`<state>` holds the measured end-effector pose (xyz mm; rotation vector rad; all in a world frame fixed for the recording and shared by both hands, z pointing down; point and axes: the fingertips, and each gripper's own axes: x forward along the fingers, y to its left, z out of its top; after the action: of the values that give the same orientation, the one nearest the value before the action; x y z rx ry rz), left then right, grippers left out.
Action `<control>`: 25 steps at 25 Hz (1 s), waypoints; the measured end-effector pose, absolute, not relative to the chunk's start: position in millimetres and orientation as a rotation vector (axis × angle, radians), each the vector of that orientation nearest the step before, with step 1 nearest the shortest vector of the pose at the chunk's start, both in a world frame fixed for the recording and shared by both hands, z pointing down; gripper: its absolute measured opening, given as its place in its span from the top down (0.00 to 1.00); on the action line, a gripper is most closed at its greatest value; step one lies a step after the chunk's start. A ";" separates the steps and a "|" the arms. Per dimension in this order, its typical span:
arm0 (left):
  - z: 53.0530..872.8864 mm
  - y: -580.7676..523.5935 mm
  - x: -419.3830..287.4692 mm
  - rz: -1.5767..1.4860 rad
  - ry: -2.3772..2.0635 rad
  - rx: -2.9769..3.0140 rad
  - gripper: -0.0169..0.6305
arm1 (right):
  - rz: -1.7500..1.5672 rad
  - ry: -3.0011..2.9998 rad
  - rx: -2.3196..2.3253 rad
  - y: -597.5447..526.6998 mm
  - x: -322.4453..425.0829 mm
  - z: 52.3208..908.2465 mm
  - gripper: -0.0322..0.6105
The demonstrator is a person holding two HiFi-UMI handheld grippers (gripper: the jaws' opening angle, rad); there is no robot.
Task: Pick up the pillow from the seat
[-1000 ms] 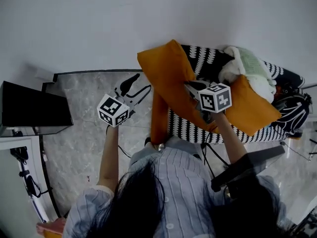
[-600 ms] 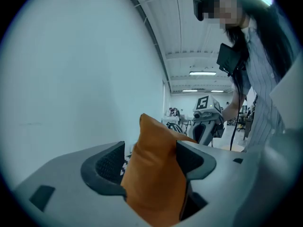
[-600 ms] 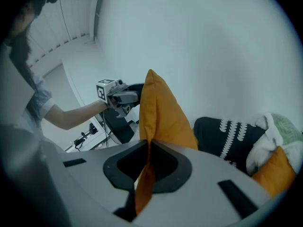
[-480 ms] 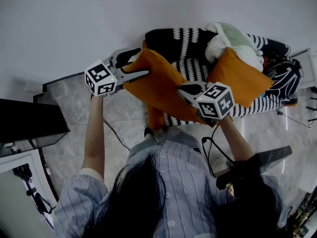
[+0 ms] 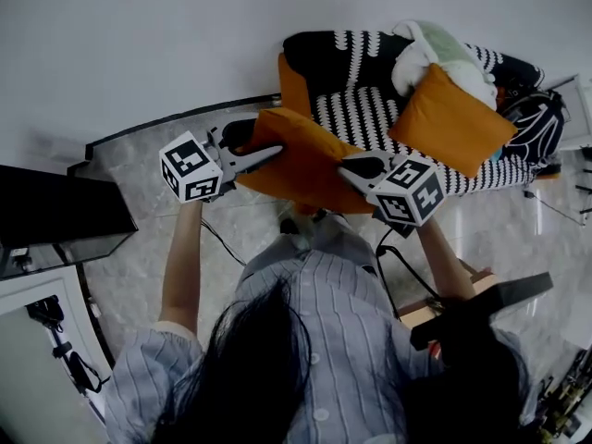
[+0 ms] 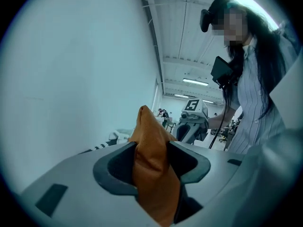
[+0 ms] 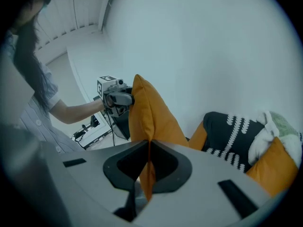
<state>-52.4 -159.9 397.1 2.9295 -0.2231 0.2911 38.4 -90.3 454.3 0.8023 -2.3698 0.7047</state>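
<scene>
An orange pillow (image 5: 301, 160) hangs in the air between both grippers, off the black-and-white patterned seat (image 5: 370, 118). My left gripper (image 5: 259, 151) holds its left corner; the jaws are closing, with the orange fabric (image 6: 151, 174) bunched thick between them and the pads pressing on it. My right gripper (image 5: 356, 166) is shut on the pillow's right edge, a thin fold of fabric (image 7: 147, 112) pinched at the jaw tips (image 7: 147, 162). Each gripper view shows the other gripper across the pillow: the right one (image 6: 191, 119), the left one (image 7: 116, 97).
A second orange pillow (image 5: 450, 118) leans on the seat under a white and pale green cloth (image 5: 444, 54). A black bag (image 5: 536, 123) sits at the seat's right end. A black box (image 5: 55, 215) stands at the left; cables cross the marble floor (image 5: 139, 266).
The pillow has come down and toward the person, away from the seat. My left gripper, free a second ago, has taken hold of the pillow's left corner. The right keeps its grip.
</scene>
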 end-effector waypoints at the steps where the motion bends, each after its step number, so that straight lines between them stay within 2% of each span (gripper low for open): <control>1: 393.0 -151.6 -58.6 0.282 -0.256 2.944 0.63 | 0.720 -2.380 0.813 -84.0 33.2 453.4 0.91; 11: 338.6 -83.2 -118.5 0.165 -0.460 2.994 0.69 | 0.668 -2.467 0.859 -36.0 -16.1 416.8 0.91; 18: 332.4 -43.7 -128.3 0.228 -0.585 2.965 0.74 | 0.649 -2.505 0.803 -7.9 -23.4 410.6 0.91; 25: 326.2 14.1 -121.0 0.251 -0.651 2.948 0.75 | 0.658 -2.492 0.757 41.5 -17.7 414.0 0.91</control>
<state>-121.0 14.1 326.2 2.9478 -0.6509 0.2506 -17.7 41.5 414.0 0.7570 -2.4921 0.6579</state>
